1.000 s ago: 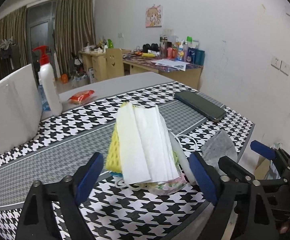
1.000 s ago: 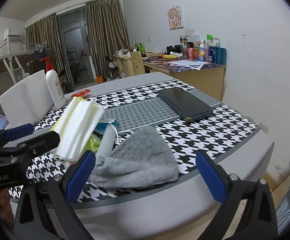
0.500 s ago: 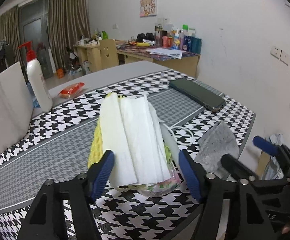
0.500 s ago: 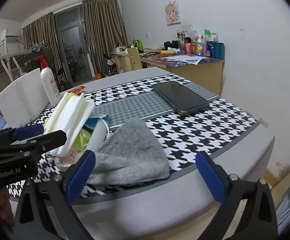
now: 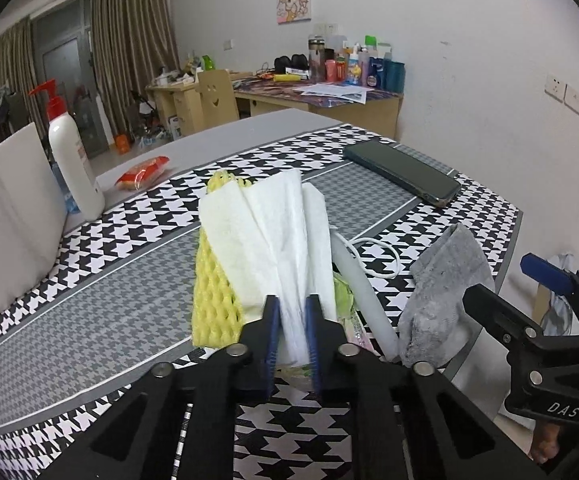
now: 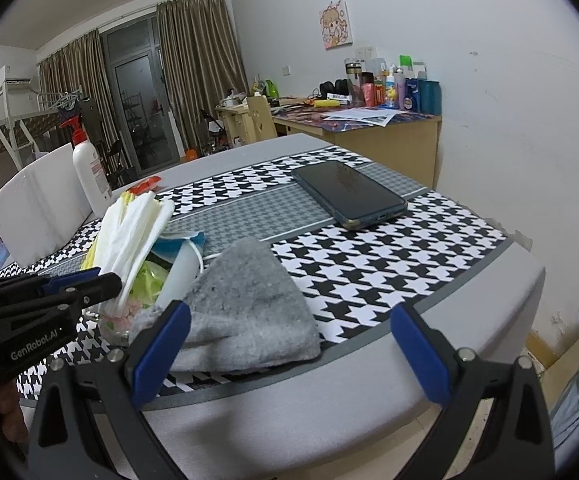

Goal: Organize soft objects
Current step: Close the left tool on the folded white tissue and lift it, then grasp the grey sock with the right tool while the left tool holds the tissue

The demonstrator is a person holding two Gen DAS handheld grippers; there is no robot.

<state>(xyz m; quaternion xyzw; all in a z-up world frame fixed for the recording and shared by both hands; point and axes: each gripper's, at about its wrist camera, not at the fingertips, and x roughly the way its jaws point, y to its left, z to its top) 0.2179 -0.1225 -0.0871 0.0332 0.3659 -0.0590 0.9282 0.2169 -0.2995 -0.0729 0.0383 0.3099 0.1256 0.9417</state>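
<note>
Left claw (image 5: 291,320) has just been closing, and now its blue pads pinch the near end of the folded white paper towels (image 5: 273,236), which fan upward from the pile near the table's (image 6: 469,292) front edge. Yellow foam netting (image 5: 213,304) sits against the towels' left side. Beside the pile, nearer the table's right edge, lies the grey sock (image 6: 249,308), touching a white tube. Right claw (image 6: 285,354) hangs wide open at the front edge, nothing between its pads. A dark phone (image 6: 349,194) rests toward the far right corner.
</note>
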